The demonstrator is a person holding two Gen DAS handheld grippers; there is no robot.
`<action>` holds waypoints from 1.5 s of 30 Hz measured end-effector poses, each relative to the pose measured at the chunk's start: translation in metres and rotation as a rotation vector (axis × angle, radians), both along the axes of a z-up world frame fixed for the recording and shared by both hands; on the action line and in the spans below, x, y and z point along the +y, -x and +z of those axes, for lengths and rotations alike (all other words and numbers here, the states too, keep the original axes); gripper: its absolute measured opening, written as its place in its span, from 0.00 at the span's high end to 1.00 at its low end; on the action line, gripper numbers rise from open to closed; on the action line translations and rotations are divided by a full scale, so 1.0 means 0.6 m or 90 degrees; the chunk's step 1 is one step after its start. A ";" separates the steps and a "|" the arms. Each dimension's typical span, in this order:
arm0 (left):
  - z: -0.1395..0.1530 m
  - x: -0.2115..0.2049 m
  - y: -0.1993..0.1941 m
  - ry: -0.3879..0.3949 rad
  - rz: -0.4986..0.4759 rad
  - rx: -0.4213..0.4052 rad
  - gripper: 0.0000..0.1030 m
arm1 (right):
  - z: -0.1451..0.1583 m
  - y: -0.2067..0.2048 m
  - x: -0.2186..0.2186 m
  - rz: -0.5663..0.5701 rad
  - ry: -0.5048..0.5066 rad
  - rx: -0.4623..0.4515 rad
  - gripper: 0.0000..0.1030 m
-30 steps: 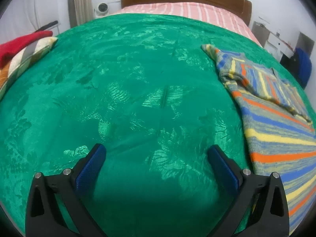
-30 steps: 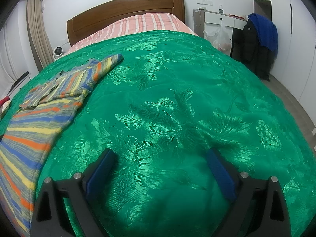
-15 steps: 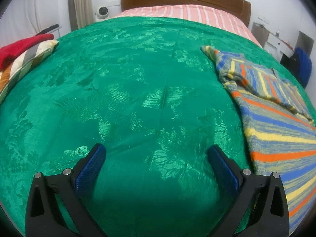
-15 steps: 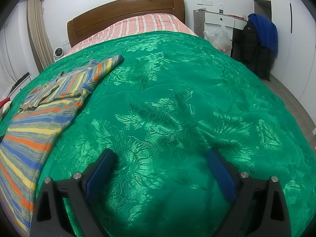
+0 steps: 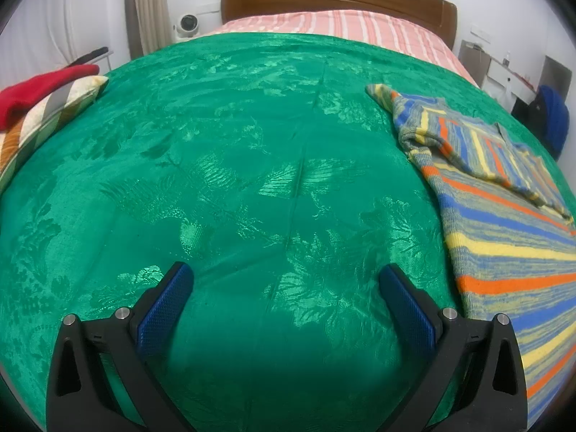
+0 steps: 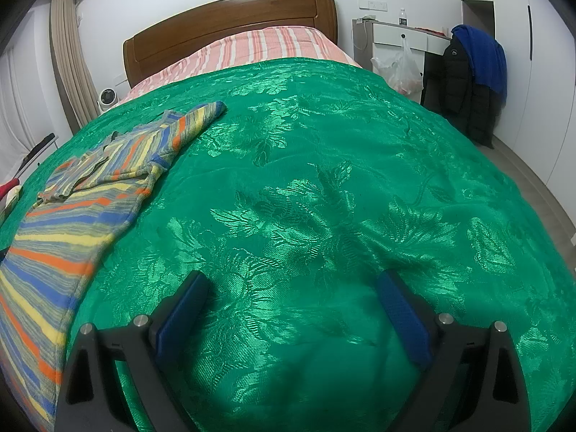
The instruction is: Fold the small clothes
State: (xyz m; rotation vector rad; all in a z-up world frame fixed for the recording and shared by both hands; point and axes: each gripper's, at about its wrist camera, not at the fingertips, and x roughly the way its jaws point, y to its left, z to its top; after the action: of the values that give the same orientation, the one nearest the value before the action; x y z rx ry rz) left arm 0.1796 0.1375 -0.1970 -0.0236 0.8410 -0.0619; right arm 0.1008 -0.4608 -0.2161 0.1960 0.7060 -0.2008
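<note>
A striped knit sweater [image 5: 504, 237] in blue, yellow, orange and grey lies flat on the green bedspread [image 5: 252, 180], at the right of the left wrist view, one sleeve folded across its chest. The same sweater [image 6: 72, 216] fills the left of the right wrist view, a sleeve end pointing toward the headboard. My left gripper [image 5: 286, 273] hangs open over bare bedspread, left of the sweater, holding nothing. Over bare bedspread [image 6: 324, 198] to the sweater's right, my right gripper [image 6: 291, 280] is open and empty too.
A wooden headboard [image 5: 338, 3] and pink striped sheet [image 5: 342, 28] lie ahead. A pile of red and patterned clothes [image 5: 39, 100] sits at the bed's left edge. A white desk [image 6: 399, 36], a plastic bag [image 6: 399, 68] and hanging dark and blue jackets [image 6: 471, 79] stand right of the bed.
The left wrist view has shifted slightly, with the bed sitting a little lower in frame. The right wrist view is almost unchanged. Both grippers stay open.
</note>
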 end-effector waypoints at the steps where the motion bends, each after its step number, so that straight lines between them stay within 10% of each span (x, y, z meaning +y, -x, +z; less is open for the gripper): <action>1: 0.000 0.000 0.000 0.000 0.000 0.000 0.00 | 0.000 0.000 0.000 0.000 0.000 0.000 0.08; 18: -0.001 0.004 -0.003 0.008 -0.001 -0.005 0.00 | -0.004 -0.013 0.007 -0.002 0.020 0.024 0.06; 25: 0.065 0.065 0.016 0.143 -0.056 0.057 0.05 | 0.033 -0.015 0.015 -0.002 0.014 0.106 0.06; 28: 0.082 0.054 0.073 0.157 -0.125 0.117 0.05 | 0.089 0.044 0.065 0.109 -0.059 0.080 0.07; 35: 0.023 -0.016 0.192 0.046 -0.193 0.229 0.24 | 0.070 0.163 0.216 0.319 -0.080 0.228 0.13; 41: 0.015 -0.049 0.213 0.016 -0.208 0.256 0.47 | 0.016 0.175 0.204 0.269 -0.129 0.269 0.40; 45: 0.015 -0.081 0.231 -0.022 -0.252 0.285 0.83 | 0.012 0.174 0.211 0.289 -0.157 0.286 0.88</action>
State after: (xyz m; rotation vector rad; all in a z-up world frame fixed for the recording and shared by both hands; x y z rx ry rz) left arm 0.0410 0.0888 -0.1881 0.1676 1.2848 -0.4267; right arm -0.0036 -0.3342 -0.2090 0.2222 1.2022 0.2883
